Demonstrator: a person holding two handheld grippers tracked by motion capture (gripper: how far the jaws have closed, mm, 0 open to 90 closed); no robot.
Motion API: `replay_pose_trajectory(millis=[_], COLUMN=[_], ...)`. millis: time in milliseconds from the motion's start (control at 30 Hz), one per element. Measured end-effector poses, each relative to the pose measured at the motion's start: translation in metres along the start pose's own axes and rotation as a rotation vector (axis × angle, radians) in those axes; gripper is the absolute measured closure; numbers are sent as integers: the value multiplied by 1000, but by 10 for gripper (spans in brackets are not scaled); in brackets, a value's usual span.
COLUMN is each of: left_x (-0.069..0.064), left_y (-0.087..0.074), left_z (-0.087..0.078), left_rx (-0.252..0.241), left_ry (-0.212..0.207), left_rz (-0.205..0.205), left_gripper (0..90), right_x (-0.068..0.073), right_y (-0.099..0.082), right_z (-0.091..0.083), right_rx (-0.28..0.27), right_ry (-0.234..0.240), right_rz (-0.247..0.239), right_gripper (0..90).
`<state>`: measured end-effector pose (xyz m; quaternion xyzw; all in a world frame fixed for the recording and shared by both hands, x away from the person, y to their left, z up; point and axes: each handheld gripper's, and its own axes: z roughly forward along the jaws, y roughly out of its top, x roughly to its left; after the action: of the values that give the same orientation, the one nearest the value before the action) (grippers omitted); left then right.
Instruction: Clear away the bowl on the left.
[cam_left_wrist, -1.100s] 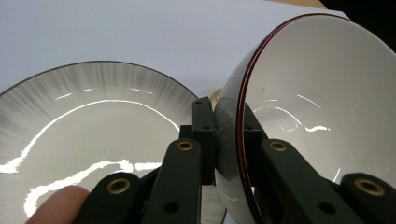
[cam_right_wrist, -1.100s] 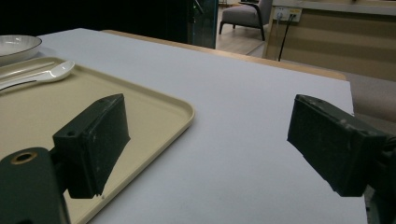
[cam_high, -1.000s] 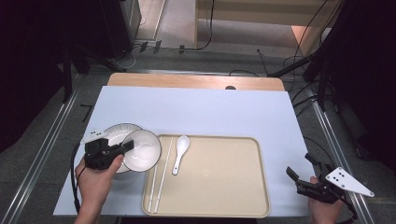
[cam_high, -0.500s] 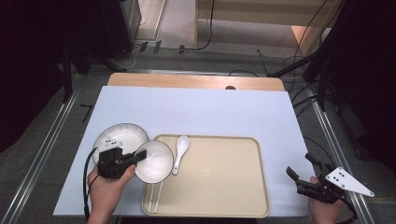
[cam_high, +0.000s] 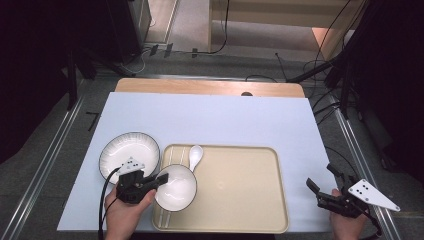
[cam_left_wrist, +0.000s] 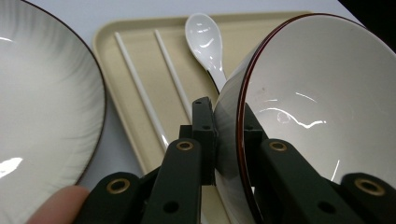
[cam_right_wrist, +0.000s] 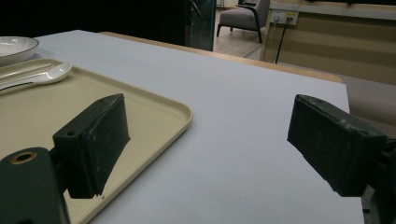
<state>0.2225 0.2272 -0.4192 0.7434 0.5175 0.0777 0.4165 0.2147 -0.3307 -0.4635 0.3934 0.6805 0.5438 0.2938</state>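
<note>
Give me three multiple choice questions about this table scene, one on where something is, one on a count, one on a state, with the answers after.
1. Where is the spoon?
A. on the plate
B. on the tray
C. on the bare table

2. How many chopsticks lie on the tray?
A. one
B. two
C. four

3. How does the left gripper stand?
A. open above the plate
B. shut on nothing
C. shut on the bowl's rim

Answers:
1. B, the spoon lies at the tray's far left corner, beside the plate.
2. B, the left gripper view shows two white sticks side by side.
3. C, its jaws pinch the wall of the bowl, one inside and one outside; the right gripper is open over the table.
</note>
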Motion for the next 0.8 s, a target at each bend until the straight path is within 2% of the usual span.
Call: replay_pose_trajectory(millis=[467,800], left_x=[-19,-25], left_y=[-12,-18], left_z=[15,20], left_rx=[67,110], left_ry=[-43,-65], left_rz=[46,64], left_gripper=[828,827], right_x=[0,0], right_y=[0,0], right_z=[0,0], right_rx=[-6,-4], right_ry=[6,4], right_rz=[-2,-4], right_gripper=[131,131])
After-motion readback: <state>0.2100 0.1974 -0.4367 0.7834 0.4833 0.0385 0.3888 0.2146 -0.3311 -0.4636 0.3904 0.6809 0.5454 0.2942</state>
